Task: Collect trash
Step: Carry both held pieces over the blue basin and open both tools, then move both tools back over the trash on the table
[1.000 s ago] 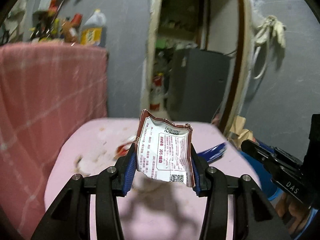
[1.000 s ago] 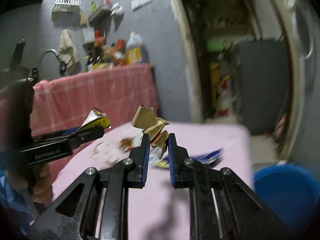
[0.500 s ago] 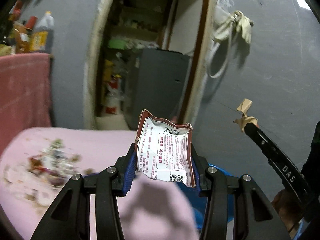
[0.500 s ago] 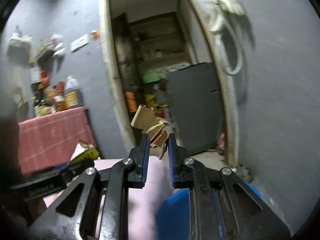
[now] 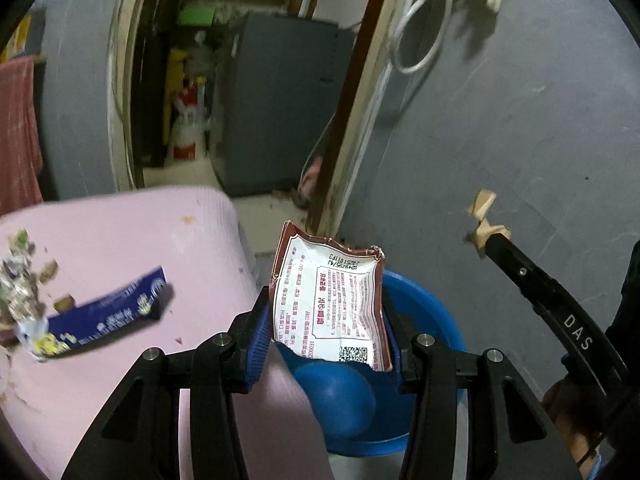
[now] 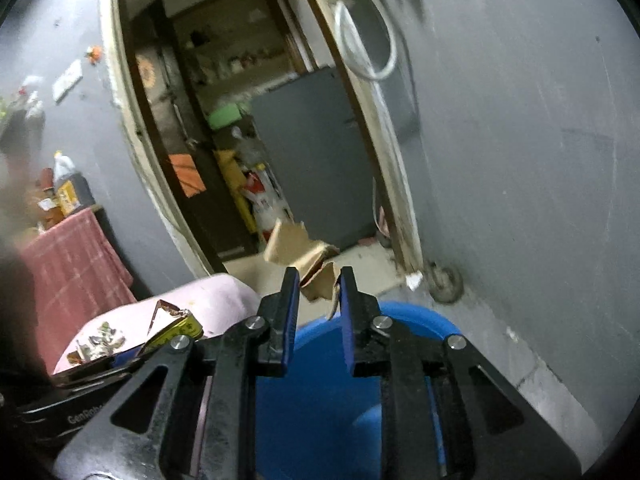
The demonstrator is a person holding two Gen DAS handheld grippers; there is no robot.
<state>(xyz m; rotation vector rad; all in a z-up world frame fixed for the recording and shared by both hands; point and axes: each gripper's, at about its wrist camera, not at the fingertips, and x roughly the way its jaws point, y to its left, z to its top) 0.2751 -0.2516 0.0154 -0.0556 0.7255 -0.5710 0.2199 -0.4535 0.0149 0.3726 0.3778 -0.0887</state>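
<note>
**Inventory: two pieces of trash held over the blue bin**

Setting: grey plaster wall, an open doorway (image 6: 248,152) with a grey cabinet (image 5: 276,100) inside it. The blue bin (image 5: 432,308) stands on the floor at the foot of that wall; everything below is placed against it.

Clearances: the pink-covered table (image 5: 120,248) has its rounded corner just left of the bin, the cloth edge hanging close to the rim. Right of the bin, bare floor and wall. The bin mouth is open and round, smooth plastic.

Item 1: my left gripper (image 5: 326,328), angled downward above the bin's near-left rim. Its blue ribbed pads clamp a flat snack wrapper (image 5: 328,304), white printed back with a brown border, torn along the top, standing upright.

Item 2: my right gripper (image 6: 318,284), pointing gently downward over the bin, right of the left one. Its jaws are narrow and have just been opening a little; a crumpled tan paper scrap (image 6: 308,260) sits between the pads, and I cannot tell whether they still press it.

Item 3: on the table, well left of the bin, a flattened blue carton (image 5: 108,316) and a heap of small scraps (image 5: 20,280).
</note>
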